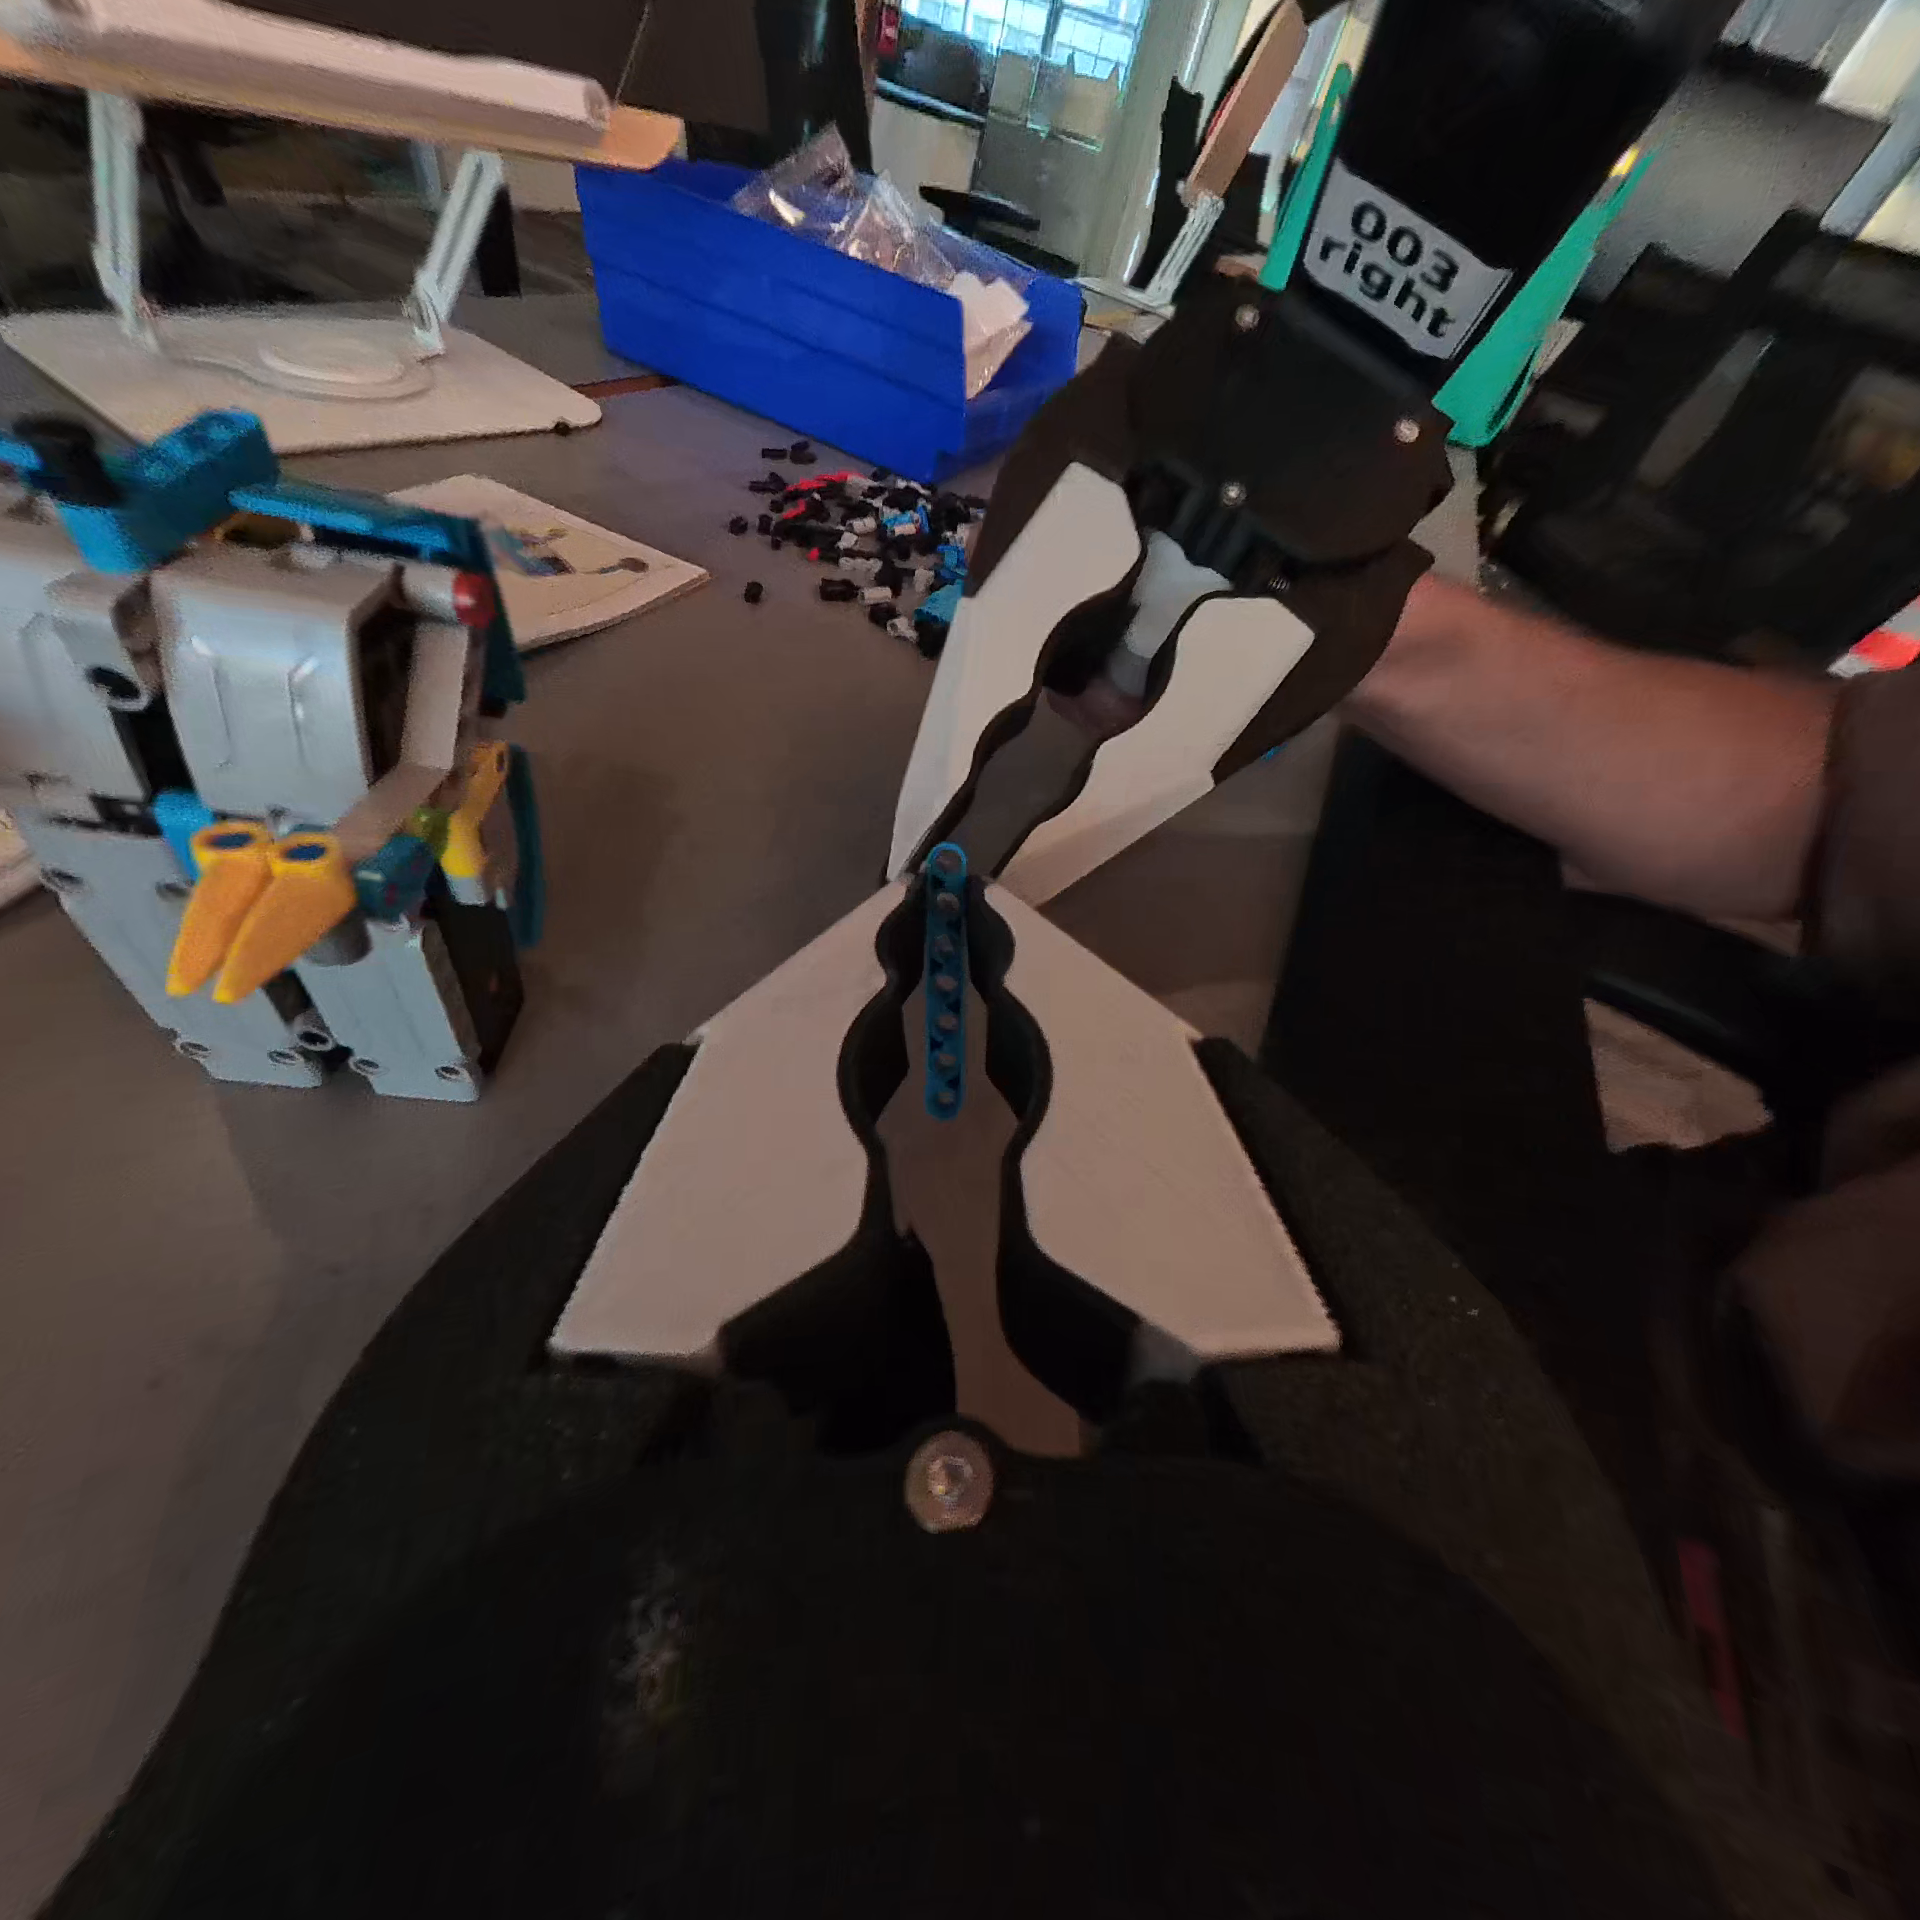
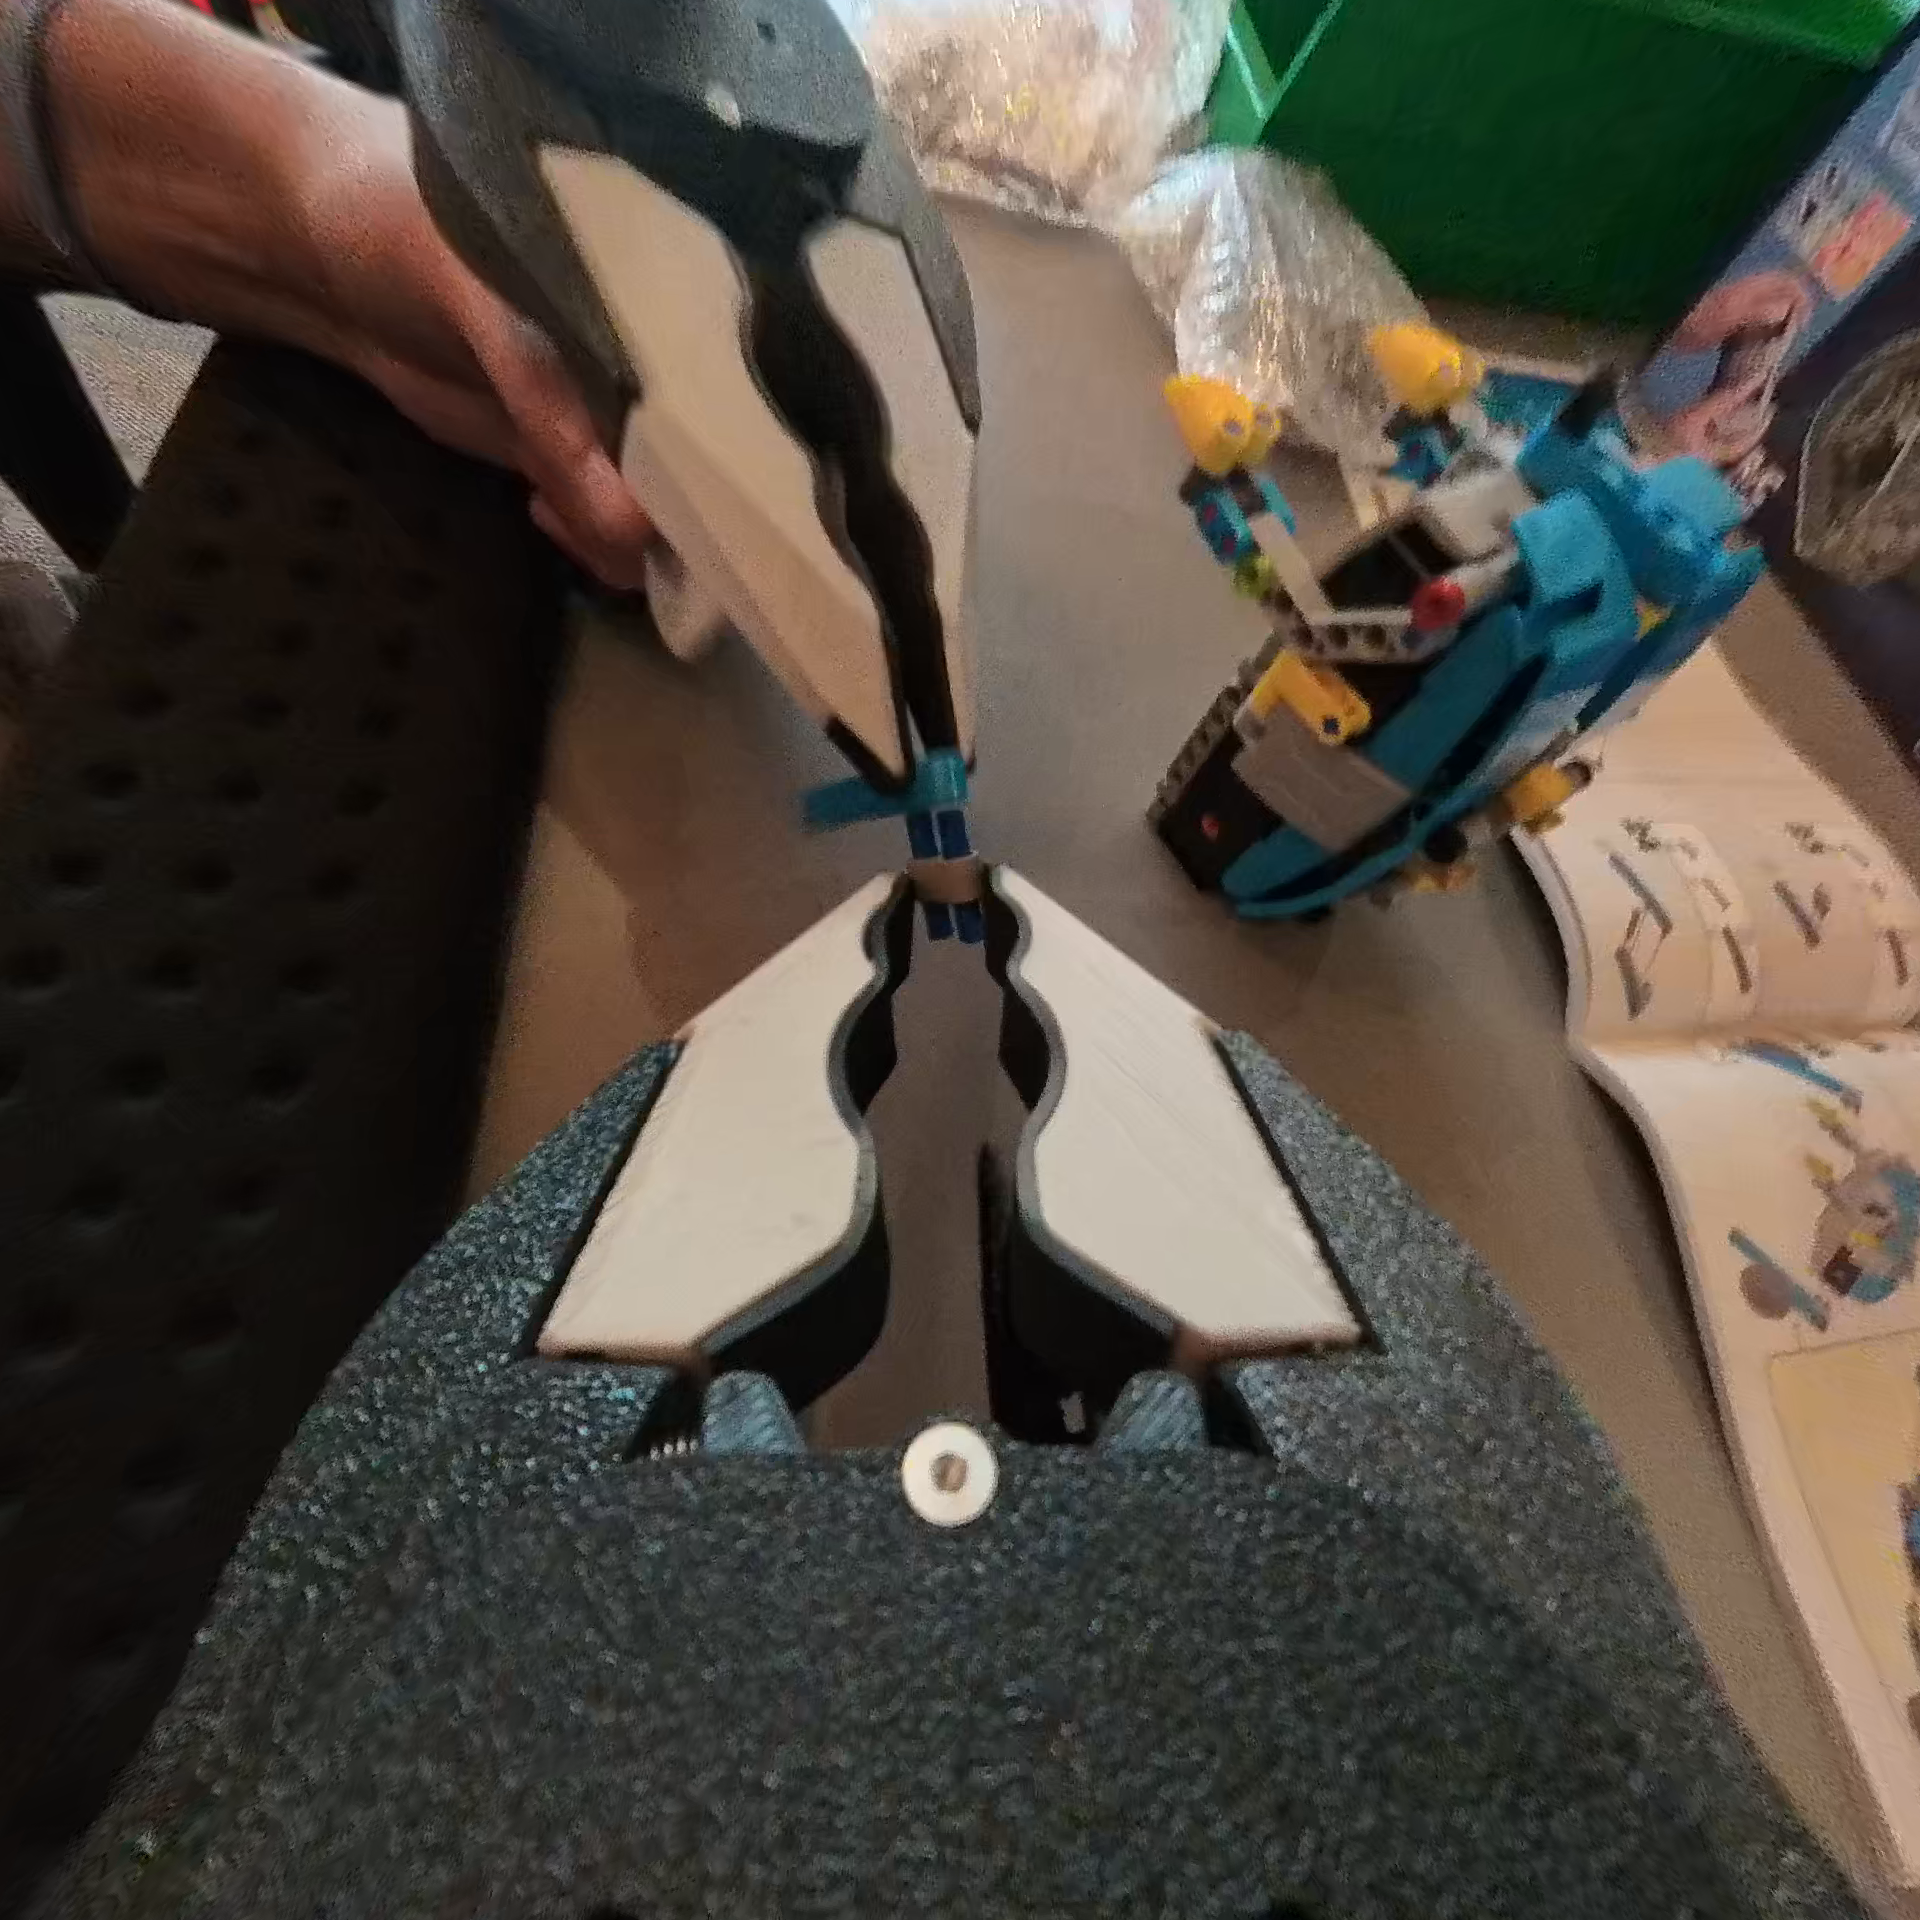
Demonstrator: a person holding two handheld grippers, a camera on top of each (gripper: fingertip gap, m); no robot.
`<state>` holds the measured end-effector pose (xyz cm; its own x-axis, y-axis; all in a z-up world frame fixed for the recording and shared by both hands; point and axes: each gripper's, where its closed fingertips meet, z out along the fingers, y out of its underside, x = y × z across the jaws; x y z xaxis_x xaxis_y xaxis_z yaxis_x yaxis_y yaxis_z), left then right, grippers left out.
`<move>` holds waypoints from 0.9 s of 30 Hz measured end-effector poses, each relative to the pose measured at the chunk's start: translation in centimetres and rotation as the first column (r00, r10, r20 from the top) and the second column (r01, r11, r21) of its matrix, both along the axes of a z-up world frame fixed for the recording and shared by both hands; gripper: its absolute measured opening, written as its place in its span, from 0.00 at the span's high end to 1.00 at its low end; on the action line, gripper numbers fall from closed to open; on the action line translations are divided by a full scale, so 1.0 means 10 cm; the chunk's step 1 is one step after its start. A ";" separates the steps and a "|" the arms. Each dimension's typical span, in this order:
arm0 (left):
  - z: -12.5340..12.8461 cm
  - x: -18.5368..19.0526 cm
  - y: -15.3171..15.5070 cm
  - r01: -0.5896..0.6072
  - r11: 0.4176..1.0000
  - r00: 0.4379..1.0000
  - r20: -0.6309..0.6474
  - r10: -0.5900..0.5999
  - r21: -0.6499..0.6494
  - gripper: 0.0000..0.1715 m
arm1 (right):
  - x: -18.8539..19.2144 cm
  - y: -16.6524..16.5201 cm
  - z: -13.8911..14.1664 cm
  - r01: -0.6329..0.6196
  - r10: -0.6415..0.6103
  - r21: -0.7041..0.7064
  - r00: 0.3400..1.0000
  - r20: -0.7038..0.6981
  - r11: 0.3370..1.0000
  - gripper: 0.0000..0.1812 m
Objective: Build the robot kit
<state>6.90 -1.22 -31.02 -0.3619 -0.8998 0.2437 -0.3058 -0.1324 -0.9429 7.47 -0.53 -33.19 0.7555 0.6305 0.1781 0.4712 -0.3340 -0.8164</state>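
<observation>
My left gripper (image 1: pixel 940 883) is shut on a thin blue beam with holes (image 1: pixel 943 997), held upright between its white fingers. In the right wrist view it (image 2: pixel 925 769) reaches in from the upper left with the blue beam (image 2: pixel 940 781) at its tips. My right gripper (image 2: pixel 945 883) is shut on a small tan and blue pin piece (image 2: pixel 945 879), which touches the beam's end. In the left wrist view the right gripper (image 1: pixel 951 857) comes down from the upper right and meets the beam's top. Both are held above the grey table (image 1: pixel 675 810).
A white, blue and yellow brick model (image 1: pixel 291 790) (image 2: pixel 1455 675) stands on the table. Also there are an open instruction booklet (image 2: pixel 1714 1039), a blue bin (image 1: pixel 810 312), a pile of small parts (image 1: pixel 873 540), a green bin (image 2: pixel 1558 135) and a black perforated chair (image 2: pixel 260 831). Left and right tips are no more than a few centimetres apart.
</observation>
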 end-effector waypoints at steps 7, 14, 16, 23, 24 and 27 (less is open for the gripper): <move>-0.01 0.00 -0.04 -0.002 0.996 1.000 0.020 0.000 0.094 0.96 | -0.03 -0.05 -0.02 -0.025 0.023 0.014 0.995 0.093 1.000 0.93; -0.03 0.03 0.02 -0.040 0.996 0.999 0.003 0.040 0.083 0.96 | 0.10 0.04 0.05 0.019 -0.069 0.154 0.943 0.326 0.988 0.93; 0.00 0.03 0.07 -0.059 0.997 0.998 0.014 0.058 0.055 0.96 | 0.09 0.07 0.07 0.026 -0.094 0.188 0.928 0.361 0.982 0.93; 0.04 0.03 0.13 -0.083 0.997 0.996 0.027 0.082 0.009 0.96 | 0.09 0.13 0.14 0.066 -0.151 0.233 0.917 0.369 0.970 0.93; 0.05 0.03 0.13 -0.085 0.996 0.996 0.028 0.085 0.006 0.96 | 0.09 0.13 0.13 0.078 -0.154 0.220 0.924 0.351 0.972 0.93; 0.09 0.03 0.15 -0.083 0.996 0.995 0.046 0.084 -0.020 0.96 | 0.07 0.13 0.18 0.102 -0.148 0.187 0.957 0.250 0.977 0.93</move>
